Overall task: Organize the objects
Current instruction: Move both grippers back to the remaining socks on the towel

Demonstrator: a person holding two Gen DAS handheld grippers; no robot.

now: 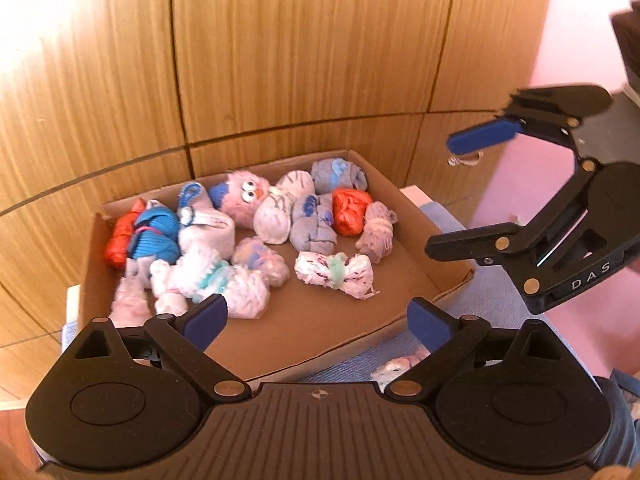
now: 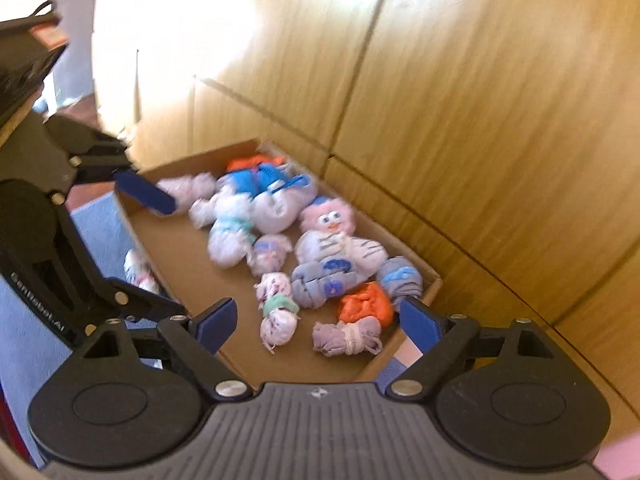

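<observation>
1. The left gripper [image 1: 318,322] has its jaws spread wide with nothing between them, poised over the near edge of the cardboard box [image 1: 320,336].
2. The right gripper [image 2: 318,326] is wide open and empty too, above the box's right end.
3. Just beyond them in the box lies a white sock bundle with a green band [image 1: 338,274], and near it a lilac knotted bundle [image 1: 376,232] and an orange bundle [image 1: 350,212].
4. Further back lie a pink fuzzy toy with eyes [image 1: 244,196], a blue ball [image 1: 156,236] and more rolled socks.
5. One small bundle [image 1: 396,368] lies outside the box on the blue cloth [image 1: 488,300].
6. Wooden panels [image 1: 280,60] stand behind the box.
</observation>
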